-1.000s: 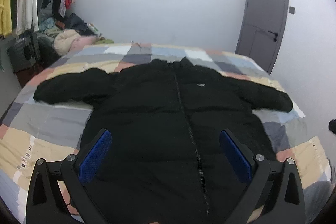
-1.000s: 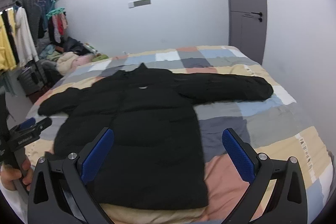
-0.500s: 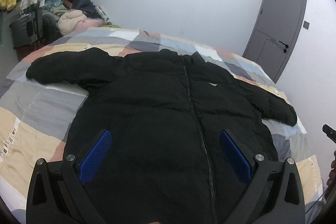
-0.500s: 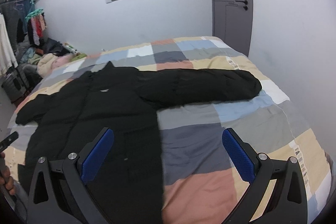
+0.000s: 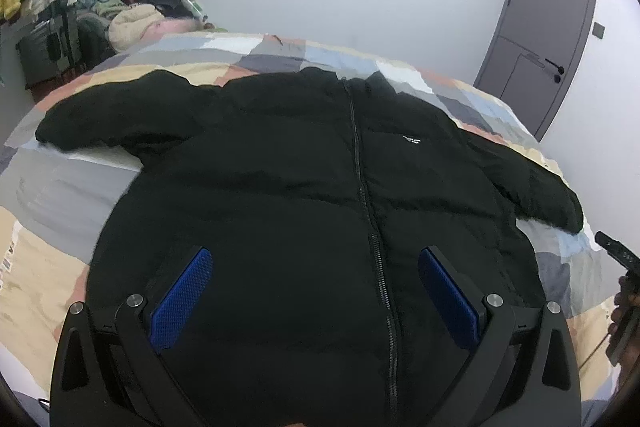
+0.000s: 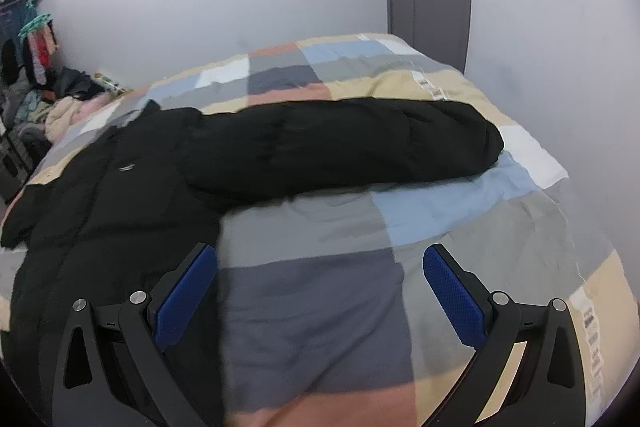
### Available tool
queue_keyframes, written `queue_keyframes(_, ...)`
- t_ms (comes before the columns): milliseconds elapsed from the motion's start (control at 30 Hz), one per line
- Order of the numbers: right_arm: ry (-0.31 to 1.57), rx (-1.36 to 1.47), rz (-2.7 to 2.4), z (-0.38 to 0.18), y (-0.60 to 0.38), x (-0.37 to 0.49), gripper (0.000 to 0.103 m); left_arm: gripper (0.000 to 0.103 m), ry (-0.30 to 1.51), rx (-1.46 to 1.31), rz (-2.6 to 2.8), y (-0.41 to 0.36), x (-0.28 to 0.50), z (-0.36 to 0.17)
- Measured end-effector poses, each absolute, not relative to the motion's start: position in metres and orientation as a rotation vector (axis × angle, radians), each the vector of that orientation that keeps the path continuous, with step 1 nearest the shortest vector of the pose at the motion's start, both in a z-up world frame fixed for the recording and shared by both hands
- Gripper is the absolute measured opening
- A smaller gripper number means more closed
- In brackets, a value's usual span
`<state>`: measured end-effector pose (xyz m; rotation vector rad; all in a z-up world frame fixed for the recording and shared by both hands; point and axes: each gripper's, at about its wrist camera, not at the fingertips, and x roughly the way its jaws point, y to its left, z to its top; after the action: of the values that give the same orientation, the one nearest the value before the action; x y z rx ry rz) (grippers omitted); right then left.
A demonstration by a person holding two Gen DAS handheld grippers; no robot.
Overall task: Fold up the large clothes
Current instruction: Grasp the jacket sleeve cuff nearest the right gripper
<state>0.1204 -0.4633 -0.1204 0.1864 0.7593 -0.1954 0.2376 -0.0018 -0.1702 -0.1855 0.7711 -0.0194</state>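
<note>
A large black puffer jacket (image 5: 304, 179) lies zipped and face up on the bed, both sleeves spread sideways. My left gripper (image 5: 316, 259) is open and empty, hovering over the jacket's lower front near the zip. In the right wrist view the jacket's body (image 6: 100, 211) is at the left and its right sleeve (image 6: 348, 147) stretches across the bed. My right gripper (image 6: 320, 259) is open and empty above the bare quilt, below that sleeve. Its tip (image 5: 616, 251) shows at the right edge of the left wrist view.
The bed carries a patchwork quilt (image 6: 440, 211) of grey, blue, beige and pink squares. A grey door (image 5: 548, 27) stands at the far right wall. Hanging clothes and a pile of laundry (image 5: 132, 23) fill the far left corner.
My left gripper has moved closer over the jacket's front. My right gripper has swung right and forward, from over the jacket's hem to the quilt beneath the right sleeve.
</note>
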Motion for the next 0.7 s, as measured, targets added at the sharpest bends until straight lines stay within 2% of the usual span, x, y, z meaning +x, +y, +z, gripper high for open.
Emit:
queue_keyframes(500, 0.744, 0.259, -0.272, -0.179, -0.555, 0.195, 0.103, 0.103, 0.804, -0.166, 0.035, -0.034, 0.277, -0.182)
queue_keyframes(700, 0.705, 0.449, -0.338, -0.201, -0.622, 0.214, 0.103, 0.103, 0.823, -0.178, 0.041, -0.032, 0.285, -0.187)
